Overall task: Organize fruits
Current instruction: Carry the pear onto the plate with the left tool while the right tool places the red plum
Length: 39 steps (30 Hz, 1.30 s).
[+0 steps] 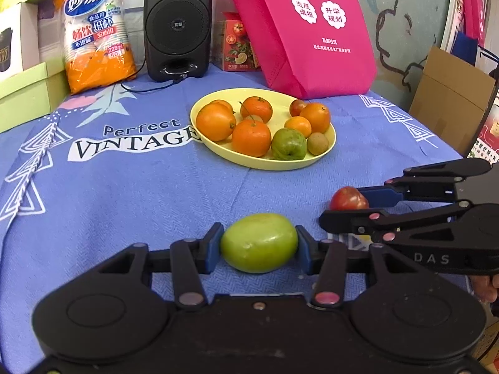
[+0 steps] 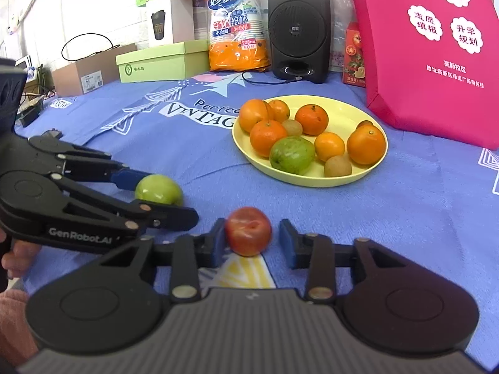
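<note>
left gripper [image 1: 259, 244] pinches a green fruit [image 1: 259, 242], both blue pads touching its two ends, so its long axis runs straight across from pad to pad. the fruit sits low, on or just above the blue printed cloth of the surface [image 1: 124, 193]; whether it touches the cloth cannot be told. right gripper [image 2: 252, 239] is spread around a small red fruit [image 2: 248, 230]: its left pad touches the fruit's side, while a clear gap shows between the fruit and the right pad, so it is not yet gripped. the red fruit rests on the cloth.

both fruits lie on the near part of the surface, side by side, the green one to the left of the red one. the yellow plate [image 1: 218, 148] lies straight ahead of both grippers, farther back and well apart from them. it holds several oranges, a green guava-like fruit and small brown fruits, with bare rim on its near edge.

judging by the task, the coming move is forward toward the plate. the left gripper looks ready to carry; the right one probably needs to press together first.
</note>
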Tool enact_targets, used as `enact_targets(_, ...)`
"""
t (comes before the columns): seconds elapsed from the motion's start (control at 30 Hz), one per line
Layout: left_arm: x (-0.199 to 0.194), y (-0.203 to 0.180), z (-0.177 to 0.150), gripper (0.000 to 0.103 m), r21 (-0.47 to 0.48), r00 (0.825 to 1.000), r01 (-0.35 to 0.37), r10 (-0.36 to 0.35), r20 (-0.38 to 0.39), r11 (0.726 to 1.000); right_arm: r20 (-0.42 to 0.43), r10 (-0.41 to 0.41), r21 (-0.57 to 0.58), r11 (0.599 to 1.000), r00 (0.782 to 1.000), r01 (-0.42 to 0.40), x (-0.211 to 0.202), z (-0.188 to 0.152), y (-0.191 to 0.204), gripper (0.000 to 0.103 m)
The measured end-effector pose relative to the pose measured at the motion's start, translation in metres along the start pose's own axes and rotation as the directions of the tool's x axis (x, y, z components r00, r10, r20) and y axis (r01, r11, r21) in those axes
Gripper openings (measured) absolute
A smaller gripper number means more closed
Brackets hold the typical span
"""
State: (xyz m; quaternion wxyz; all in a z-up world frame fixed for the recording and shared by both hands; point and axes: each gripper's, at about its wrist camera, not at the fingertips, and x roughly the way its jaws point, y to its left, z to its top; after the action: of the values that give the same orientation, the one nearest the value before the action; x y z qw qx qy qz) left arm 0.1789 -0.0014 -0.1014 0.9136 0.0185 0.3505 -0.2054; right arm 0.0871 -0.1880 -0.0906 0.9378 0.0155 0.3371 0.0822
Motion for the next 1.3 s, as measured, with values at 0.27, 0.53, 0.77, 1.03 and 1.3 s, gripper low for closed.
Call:
enact_targets(0.27,-0.011,-0.019,0.003,0.047,0.077,0.999,-0.039,0.038,0.013,0.996,-0.001,-0.043,-0.007,0.999,0.999,0.043,-0.022,-0.004,0.002,0.029)
enact_targets(0.53,-0.036,-0.019,0.02,0.047,0.079,0.998,-0.017,0.013,0.063,0.997,0.024,-0.059,-0.016,0.998,0.998,0.059,-0.049,-0.004,0.003,0.029)
enact_targets(0.77,-0.021,-0.01,0.056,0.047,0.091,0.997,-0.032,0.025,0.079,0.995,0.059,-0.077,-0.032,0.996,0.995,0.079,-0.042,0.018,-0.007,0.029)
enact_targets(1.03,0.043,0.008,0.121,0.047,0.06,0.996,-0.065,0.061,0.06,0.996,0.08,-0.146,-0.011,0.989,0.986,0.147,0.001,0.066,-0.045,0.029)
enact_targets(1.3,0.103,0.017,0.16,0.048,0.036,0.996,-0.079,0.078,0.03,0.996,0.061,-0.16,0.017,0.987,0.985,0.159,0.042,0.094,-0.071,0.029)
